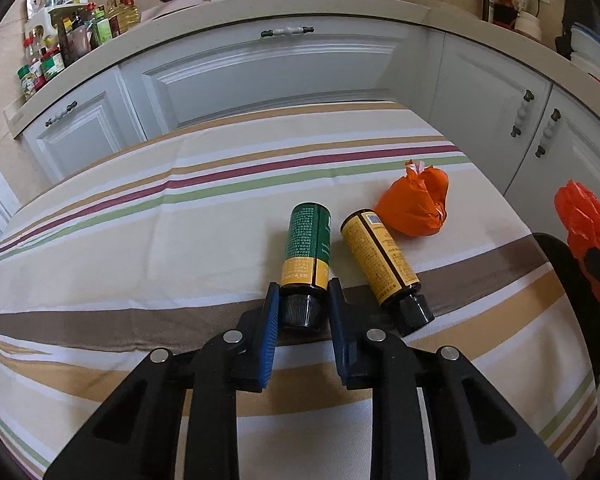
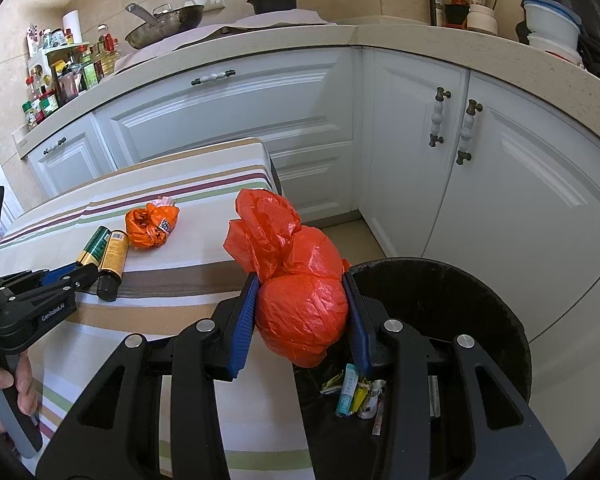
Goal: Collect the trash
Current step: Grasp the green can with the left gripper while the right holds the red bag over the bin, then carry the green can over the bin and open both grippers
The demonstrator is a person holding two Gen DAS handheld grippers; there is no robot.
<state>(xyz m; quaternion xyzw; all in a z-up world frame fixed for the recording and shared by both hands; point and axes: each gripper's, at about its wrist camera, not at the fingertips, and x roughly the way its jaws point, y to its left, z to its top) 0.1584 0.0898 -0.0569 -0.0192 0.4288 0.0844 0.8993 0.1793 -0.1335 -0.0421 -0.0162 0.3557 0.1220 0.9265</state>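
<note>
Over the rim of the round black trash bin (image 2: 440, 280), the right gripper (image 2: 302, 312) is clamped on a knotted bag of crinkled orange-red plastic (image 2: 300, 300), blue pads pressed into both its sides. Wrappers and small packets (image 2: 354, 394) lie in the bin below. On the table's striped cloth (image 1: 140, 240), the left gripper (image 1: 302, 308) has its jaws against the black screw cap of a dark bottle with a green and yellow label (image 1: 306, 248), which lies on its side. Just beside it lies a second dark bottle with a yellow label (image 1: 380, 264), and past that a smaller tied orange plastic bag (image 1: 414, 206). White cabinet doors (image 1: 280, 72) stand behind.
</note>
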